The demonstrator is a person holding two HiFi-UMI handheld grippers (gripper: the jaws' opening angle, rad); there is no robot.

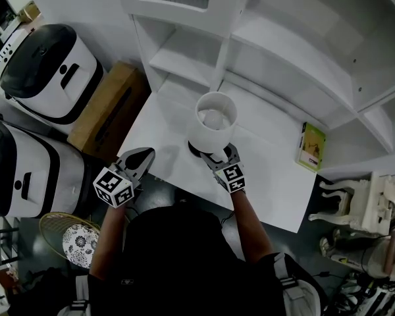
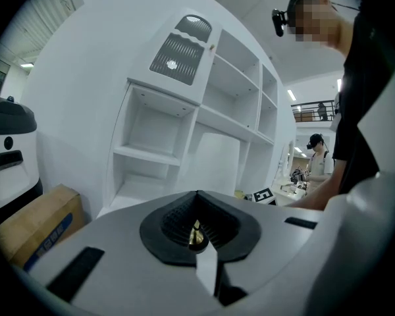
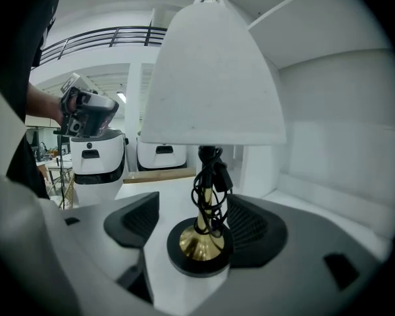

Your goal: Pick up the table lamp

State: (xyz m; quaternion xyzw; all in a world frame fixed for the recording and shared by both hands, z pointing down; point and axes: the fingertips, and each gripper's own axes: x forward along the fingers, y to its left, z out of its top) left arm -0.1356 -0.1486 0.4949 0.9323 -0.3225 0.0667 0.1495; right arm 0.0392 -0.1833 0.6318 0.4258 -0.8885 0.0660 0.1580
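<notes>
The table lamp (image 1: 212,125) stands on the white table (image 1: 276,189); it has a white shade (image 3: 210,78), a brass stem wound with black cord (image 3: 209,189) and a brass foot on a black disc (image 3: 201,245). My right gripper (image 1: 218,155) is open at the lamp's near side. In the right gripper view the foot sits between its two dark pads (image 3: 133,219), and the left pad is clearly apart from it. My left gripper (image 1: 143,155) hangs shut off the table's front left edge, holding nothing; its pads (image 2: 174,219) meet at the tip.
A white shelf unit (image 1: 263,38) rises behind the table. A green and yellow box (image 1: 312,146) lies at the table's right end. A cardboard box (image 1: 108,107) and two white and black machines (image 1: 49,71) stand to the left. Another person (image 2: 319,160) stands far off.
</notes>
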